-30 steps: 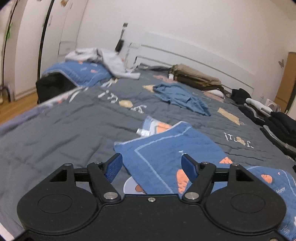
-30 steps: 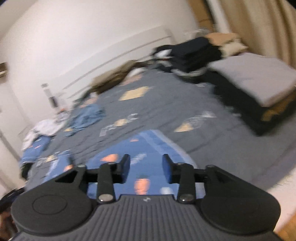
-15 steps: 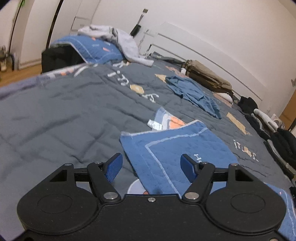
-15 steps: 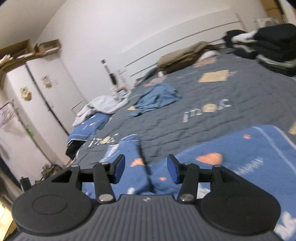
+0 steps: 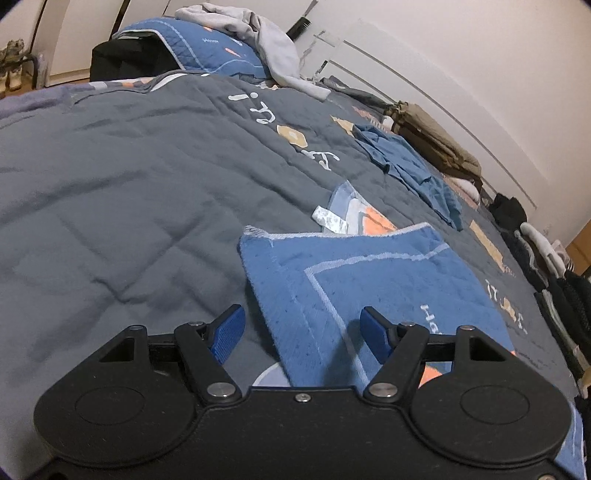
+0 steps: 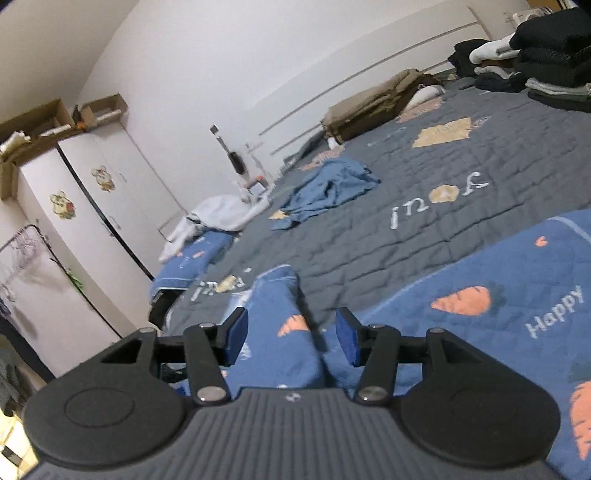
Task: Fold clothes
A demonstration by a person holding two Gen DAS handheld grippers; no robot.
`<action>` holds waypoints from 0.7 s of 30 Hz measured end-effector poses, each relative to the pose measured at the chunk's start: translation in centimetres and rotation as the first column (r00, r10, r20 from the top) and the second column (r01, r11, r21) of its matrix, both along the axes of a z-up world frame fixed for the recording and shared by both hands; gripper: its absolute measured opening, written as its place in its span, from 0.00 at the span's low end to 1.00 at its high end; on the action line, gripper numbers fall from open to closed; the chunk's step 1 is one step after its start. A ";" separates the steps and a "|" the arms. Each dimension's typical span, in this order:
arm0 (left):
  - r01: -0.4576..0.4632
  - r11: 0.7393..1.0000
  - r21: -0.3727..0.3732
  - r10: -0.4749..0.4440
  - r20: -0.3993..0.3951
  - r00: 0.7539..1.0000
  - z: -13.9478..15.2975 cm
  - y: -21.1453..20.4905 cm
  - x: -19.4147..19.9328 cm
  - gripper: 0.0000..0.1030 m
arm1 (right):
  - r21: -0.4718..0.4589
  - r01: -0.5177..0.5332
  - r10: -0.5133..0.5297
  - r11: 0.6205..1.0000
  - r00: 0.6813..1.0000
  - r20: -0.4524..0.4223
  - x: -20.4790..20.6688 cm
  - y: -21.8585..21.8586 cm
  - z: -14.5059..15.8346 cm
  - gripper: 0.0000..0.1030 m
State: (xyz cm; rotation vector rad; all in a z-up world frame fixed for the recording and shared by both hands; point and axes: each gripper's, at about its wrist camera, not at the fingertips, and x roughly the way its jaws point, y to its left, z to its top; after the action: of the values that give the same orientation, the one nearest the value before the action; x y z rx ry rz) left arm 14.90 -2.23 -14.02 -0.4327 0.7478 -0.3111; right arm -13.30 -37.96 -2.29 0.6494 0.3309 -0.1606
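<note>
A blue quilted cloth [image 5: 369,273] with carrots and the word "Happy" lies partly folded on the grey bedspread [image 5: 129,184]. My left gripper [image 5: 302,326] hangs low over the cloth's near left edge. It is open, and the edge runs between its blue pads without touching them. In the right wrist view the same cloth [image 6: 480,280] spreads to the right. A raised fold of it [image 6: 280,295] runs between the fingers of my right gripper [image 6: 291,334]. These jaws have widened and stand apart, and the pads do not clearly press the fold.
On the bedspread [image 6: 406,240] farther back lie a crumpled blue garment [image 6: 328,188] and a tan folded pile [image 6: 373,107]. Stacked dark clothes [image 6: 554,37] are at the right. A pale garment [image 5: 251,26] lies on a blue pillow, and white wardrobes [image 6: 92,206] stand beyond the bed's left side.
My left gripper sank and rolled closer to the cloth's edge. The right gripper swung left across the bed onto the cloth's fold, and its jaws widened.
</note>
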 end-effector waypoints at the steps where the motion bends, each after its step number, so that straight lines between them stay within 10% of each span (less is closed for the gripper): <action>1: -0.002 1.000 -0.005 0.002 0.002 1.000 -0.1 -0.1 0.1 0.65 | -0.001 -0.003 0.003 1.000 1.000 -0.001 0.3 0.1 -0.1 0.50; 4: -0.001 1.000 -0.012 0.001 0.011 1.000 -0.2 -0.6 0.6 0.63 | 0.001 -0.012 0.012 1.000 1.000 -0.008 1.0 0.1 -0.3 0.50; 8: -0.004 1.000 -0.030 0.004 0.010 1.000 -0.4 -0.8 1.2 0.15 | 0.015 -0.002 0.003 1.000 0.999 -0.033 1.2 -0.3 -1.2 0.50; 11: -0.029 0.999 -0.041 0.030 0.034 0.999 0.0 -0.3 0.9 0.03 | 0.023 0.002 -0.002 1.000 0.999 -0.037 1.2 -0.5 -1.4 0.50; 21: -0.043 0.998 -0.043 0.051 0.202 0.978 8.2 4.9 -6.7 0.02 | 0.053 0.010 -0.010 0.999 1.000 0.004 0.5 -1.2 -0.6 0.50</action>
State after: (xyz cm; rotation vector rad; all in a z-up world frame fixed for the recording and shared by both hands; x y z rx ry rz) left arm 8.16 2.65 -5.86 -0.4468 0.5318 -0.3204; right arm -12.80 -39.20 -2.88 0.7034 0.3292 -0.1605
